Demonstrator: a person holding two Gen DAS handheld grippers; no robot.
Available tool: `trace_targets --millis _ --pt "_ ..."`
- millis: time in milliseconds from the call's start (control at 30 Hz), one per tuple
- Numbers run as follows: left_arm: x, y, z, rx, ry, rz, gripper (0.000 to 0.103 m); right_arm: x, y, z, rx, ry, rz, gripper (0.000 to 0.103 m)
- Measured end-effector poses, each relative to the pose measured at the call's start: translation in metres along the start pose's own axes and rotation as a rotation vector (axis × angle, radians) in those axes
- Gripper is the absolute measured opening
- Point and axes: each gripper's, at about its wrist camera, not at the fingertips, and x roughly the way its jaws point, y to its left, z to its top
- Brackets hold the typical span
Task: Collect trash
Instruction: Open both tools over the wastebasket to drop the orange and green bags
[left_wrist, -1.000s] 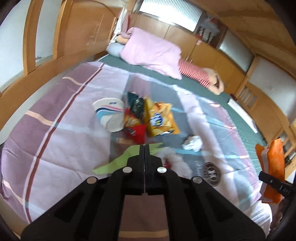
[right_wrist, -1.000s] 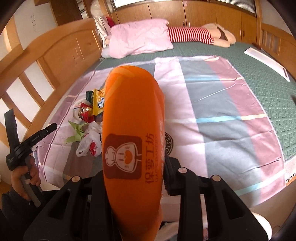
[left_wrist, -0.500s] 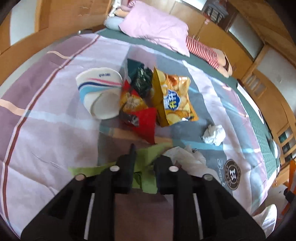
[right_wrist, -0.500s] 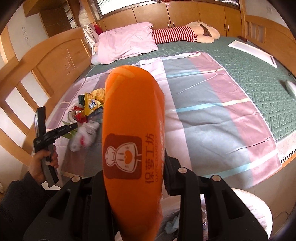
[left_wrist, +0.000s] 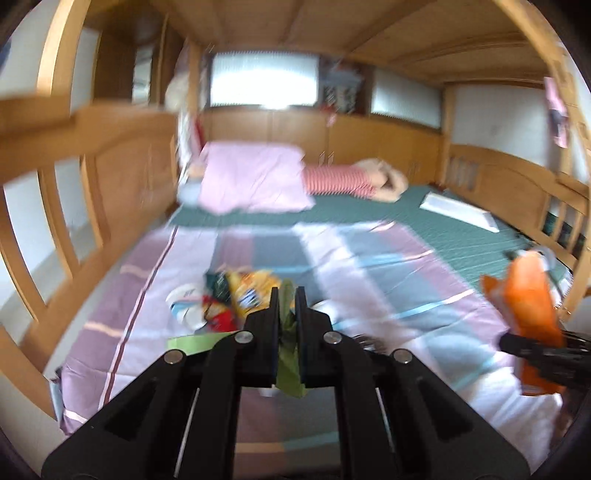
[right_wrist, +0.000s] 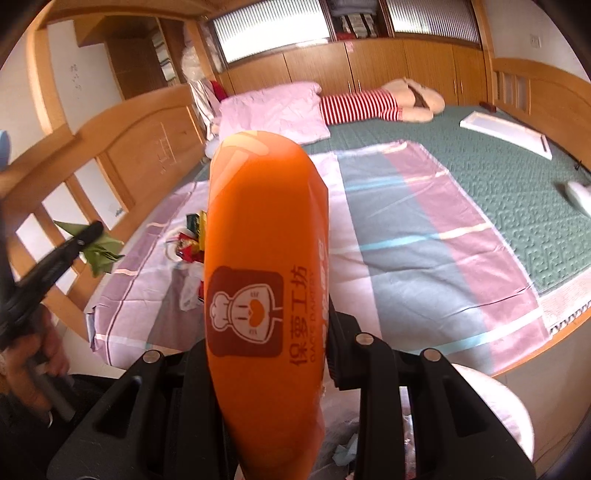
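My left gripper (left_wrist: 287, 306) is shut on a crumpled green paper (left_wrist: 290, 373) and holds it in the air above the striped bedsheet (left_wrist: 388, 280). The right wrist view shows the same gripper (right_wrist: 88, 230) at far left, with the green paper (right_wrist: 103, 251) hanging from its tip. My right gripper (right_wrist: 266, 325) is shut on an orange plastic bag (right_wrist: 262, 236), which hides its fingertips. On the sheet lie a yellow chip bag (left_wrist: 247, 291), a red wrapper (left_wrist: 221, 317), a white paper cup (left_wrist: 186, 306) and a white plastic bag (right_wrist: 190, 291). The left wrist view is blurred.
Wooden bed rails (left_wrist: 74, 192) run along the left side. A pink pillow (left_wrist: 255, 177) and a striped plush toy (left_wrist: 351, 181) lie at the head. A white flat box (left_wrist: 458, 212) rests on the green mat. A pale bag (right_wrist: 491, 406) sits below my right gripper.
My left gripper opened over the green paper, shut on it and lifted it up and back off the sheet. The right gripper with the orange bag drew back from the bed.
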Motion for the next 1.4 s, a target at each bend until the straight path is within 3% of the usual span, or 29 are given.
trace_targets --millis 167,333,667,733,800,867,1000,1067,1167,1200,1267,1300,1333,1400 --pt "-0.059 -0.059 0.006 0.075 -0.066 -0.065 0.008 -0.053 -0.007 -0.010 -0.055 -0.060 -0.034 0.031" --pt "-0.093 -0.099 0.002 0.132 -0.087 -0.132 0.008 -0.083 -0.022 -0.027 -0.097 -0.047 -0.063 0.031" --pt "-0.115 -0.140 -0.004 0.164 -0.080 -0.196 0.008 -0.078 -0.058 -0.085 -0.066 0.144 -0.060 0.033" --pt "-0.115 -0.147 -0.005 0.164 -0.070 -0.218 0.008 -0.068 -0.061 -0.097 -0.070 0.214 -0.049 0.040" --pt "-0.115 -0.155 -0.008 0.167 -0.058 -0.236 0.008 -0.065 -0.061 -0.105 -0.086 0.245 -0.060 0.055" --pt "-0.109 -0.160 -0.012 0.157 -0.026 -0.270 0.008 -0.073 -0.064 -0.104 -0.091 0.206 -0.087 0.070" --pt "-0.085 -0.175 -0.031 0.132 0.102 -0.376 0.008 -0.105 -0.093 -0.085 0.022 0.045 -0.207 0.077" --pt "-0.071 -0.187 -0.045 0.133 0.187 -0.466 0.008 -0.119 -0.114 -0.078 0.114 -0.020 -0.244 0.078" --pt "-0.042 -0.212 -0.083 0.142 0.382 -0.667 0.011 -0.135 -0.141 -0.075 0.244 -0.072 -0.223 0.078" --pt "-0.036 -0.217 -0.092 0.147 0.422 -0.696 0.017 -0.138 -0.146 -0.076 0.278 -0.084 -0.210 0.078" --pt "-0.027 -0.226 -0.110 0.148 0.488 -0.731 0.048 -0.140 -0.152 -0.078 0.310 -0.087 -0.197 0.081" --pt "-0.024 -0.226 -0.114 0.143 0.500 -0.720 0.076 -0.140 -0.154 -0.079 0.315 -0.087 -0.198 0.082" --pt "-0.022 -0.223 -0.115 0.131 0.491 -0.700 0.083 -0.138 -0.154 -0.080 0.315 -0.087 -0.200 0.083" --pt "-0.019 -0.211 -0.110 0.099 0.463 -0.668 0.086 -0.137 -0.154 -0.080 0.315 -0.090 -0.191 0.084"
